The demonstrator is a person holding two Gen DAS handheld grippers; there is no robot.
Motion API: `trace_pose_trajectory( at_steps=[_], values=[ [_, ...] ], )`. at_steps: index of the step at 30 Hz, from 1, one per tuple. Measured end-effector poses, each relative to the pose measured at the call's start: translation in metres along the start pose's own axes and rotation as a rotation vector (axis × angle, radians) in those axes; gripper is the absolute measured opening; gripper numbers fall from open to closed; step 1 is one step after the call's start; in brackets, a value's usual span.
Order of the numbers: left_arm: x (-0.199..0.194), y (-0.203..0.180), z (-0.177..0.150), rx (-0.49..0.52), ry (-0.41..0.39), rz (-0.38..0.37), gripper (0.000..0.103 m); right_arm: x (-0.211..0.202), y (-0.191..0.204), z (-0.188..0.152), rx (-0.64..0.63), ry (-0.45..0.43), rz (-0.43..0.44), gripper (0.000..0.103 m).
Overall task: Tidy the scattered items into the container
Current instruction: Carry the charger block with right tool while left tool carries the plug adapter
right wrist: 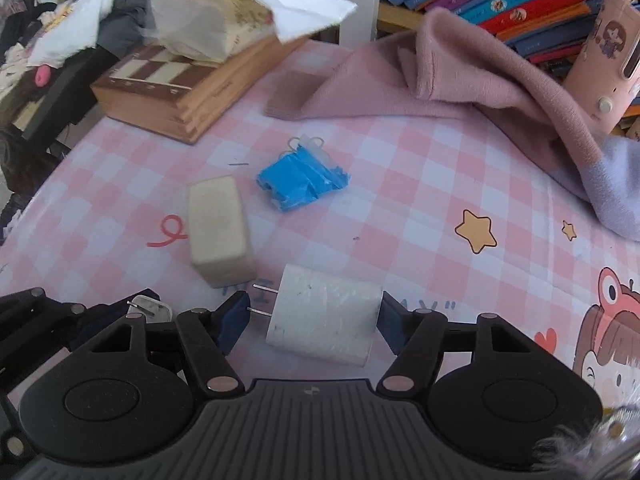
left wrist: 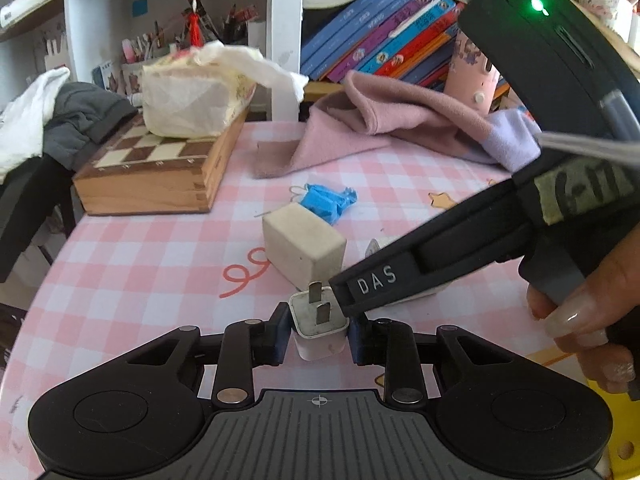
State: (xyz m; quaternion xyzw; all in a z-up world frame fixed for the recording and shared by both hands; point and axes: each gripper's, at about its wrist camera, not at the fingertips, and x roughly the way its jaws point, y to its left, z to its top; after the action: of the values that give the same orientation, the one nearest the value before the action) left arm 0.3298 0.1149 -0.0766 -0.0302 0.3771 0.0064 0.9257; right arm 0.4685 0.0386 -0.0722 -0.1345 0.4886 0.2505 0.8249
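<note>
My left gripper (left wrist: 318, 336) is shut on a small white plug charger (left wrist: 319, 326), prongs pointing up and away. My right gripper (right wrist: 312, 318) stands open around a larger white charger (right wrist: 326, 316) that lies on the pink checked tablecloth (right wrist: 400, 220), prongs toward the left finger; its pads are at or near the charger's ends. The right gripper's arm crosses the left wrist view (left wrist: 440, 264). A beige block (left wrist: 304, 250) (right wrist: 220, 232) and a crumpled blue piece (left wrist: 326, 202) (right wrist: 302, 180) lie beyond. No container shows.
A wooden chess box (left wrist: 160, 172) with a tissue pack (left wrist: 192, 92) on top stands at the back left. A pink cloth (left wrist: 392, 128) lies at the back right beside a pink cup (right wrist: 604, 64). Books (left wrist: 400, 40) fill the shelf behind.
</note>
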Motion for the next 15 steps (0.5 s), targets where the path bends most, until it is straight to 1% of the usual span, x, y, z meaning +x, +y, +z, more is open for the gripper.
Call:
trace_pose_trajectory(
  at_steps=[8,15],
  values=[
    [-0.042,-0.002,-0.008,0.011,-0.043,-0.025,0.028,-0.049,0.009,-0.014,0.008,-0.111,-0.001,0.066],
    [-0.092,-0.003,-0.024,0.026,-0.083,-0.055,0.028,-0.098,0.019,-0.045,0.032,-0.176,0.035,0.066]
  ],
)
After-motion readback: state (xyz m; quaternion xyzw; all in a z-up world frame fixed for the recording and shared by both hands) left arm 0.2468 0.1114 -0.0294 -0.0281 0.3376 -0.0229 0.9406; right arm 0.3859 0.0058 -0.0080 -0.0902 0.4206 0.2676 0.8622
